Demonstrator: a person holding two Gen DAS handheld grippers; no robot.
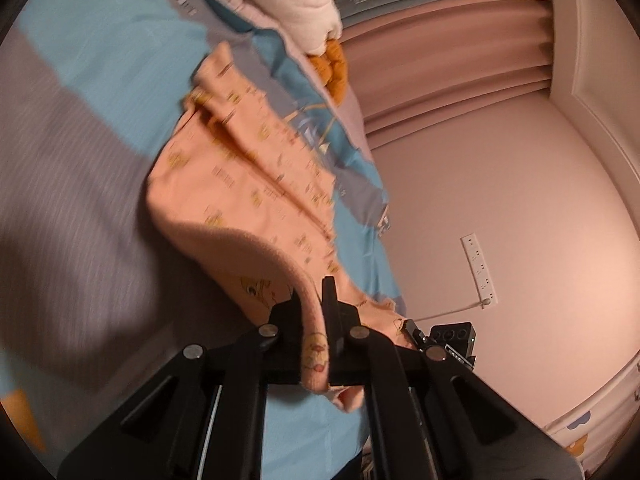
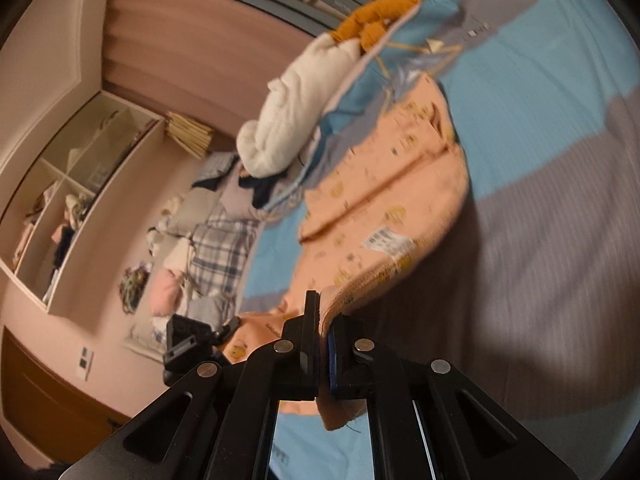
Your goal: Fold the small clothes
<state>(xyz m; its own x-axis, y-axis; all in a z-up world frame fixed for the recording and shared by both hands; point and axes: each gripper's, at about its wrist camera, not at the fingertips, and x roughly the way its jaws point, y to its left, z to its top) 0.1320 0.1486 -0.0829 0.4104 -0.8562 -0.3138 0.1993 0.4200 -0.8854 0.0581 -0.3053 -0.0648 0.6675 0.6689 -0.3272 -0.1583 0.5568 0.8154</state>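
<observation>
A small peach garment (image 1: 248, 184) with yellow cartoon prints hangs stretched above the blue and grey bedsheet (image 1: 80, 128). My left gripper (image 1: 314, 300) is shut on one edge of the garment. My right gripper (image 2: 322, 308) is shut on another edge of the same garment (image 2: 384, 184), near its white care label (image 2: 386, 240). The right gripper also shows in the left wrist view (image 1: 444, 338), and the left gripper in the right wrist view (image 2: 192, 340), both close together. The rest of the garment trails down onto the sheet.
A white quilted blanket (image 2: 296, 112) and a mustard knitted item (image 2: 372, 16) lie at the far end of the bed. A pile of clothes (image 2: 208, 240) and a white shelf unit (image 2: 68, 196) stand beside the bed. A power strip (image 1: 480, 268) is on the pink wall.
</observation>
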